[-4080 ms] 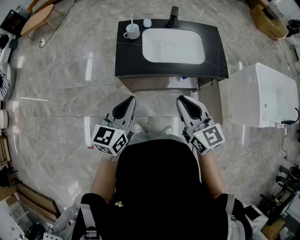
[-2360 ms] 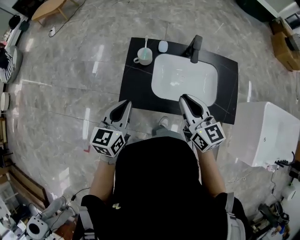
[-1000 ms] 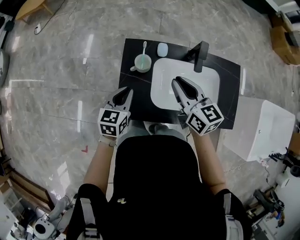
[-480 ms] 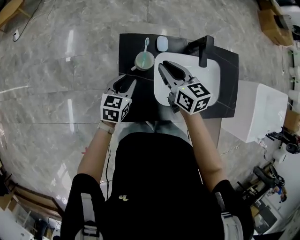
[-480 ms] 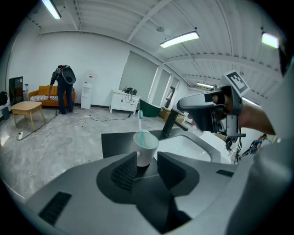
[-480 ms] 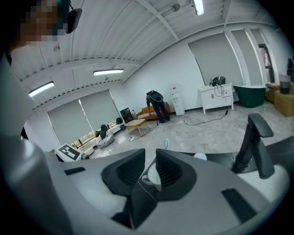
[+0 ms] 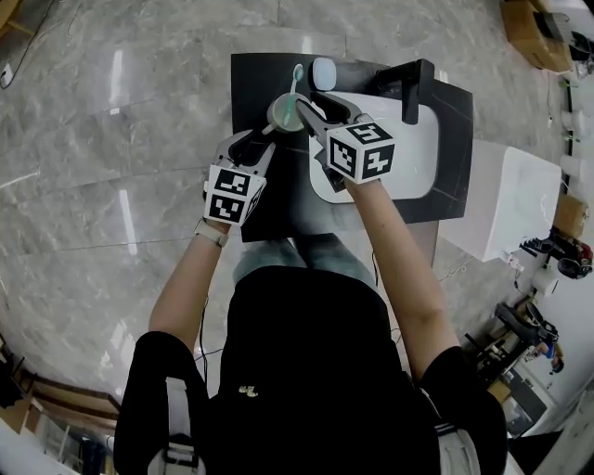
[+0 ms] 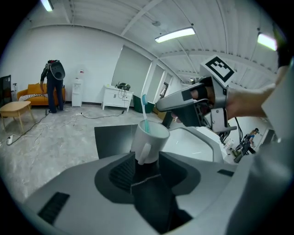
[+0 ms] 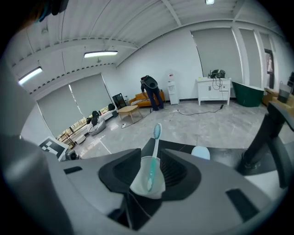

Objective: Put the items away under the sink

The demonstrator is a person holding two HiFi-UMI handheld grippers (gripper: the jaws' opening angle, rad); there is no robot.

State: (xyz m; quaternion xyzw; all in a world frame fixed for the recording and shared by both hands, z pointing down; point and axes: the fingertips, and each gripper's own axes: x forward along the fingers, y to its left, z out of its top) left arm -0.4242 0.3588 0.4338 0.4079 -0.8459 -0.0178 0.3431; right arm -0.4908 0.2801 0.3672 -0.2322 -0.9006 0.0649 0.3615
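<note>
Head view: wide-open right tongs (image 7: 312, 104) have reached round the mug (image 7: 280, 116); left tongs (image 7: 259, 142), also wide, just beside.

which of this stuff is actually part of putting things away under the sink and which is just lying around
Part of the job: cup, toothbrush standing in it, small white oval item, black sink counter, left gripper and right gripper, both open at the cup.

Just lying about: white boxy unit, cardboard box, orange sofa, low table.
</note>
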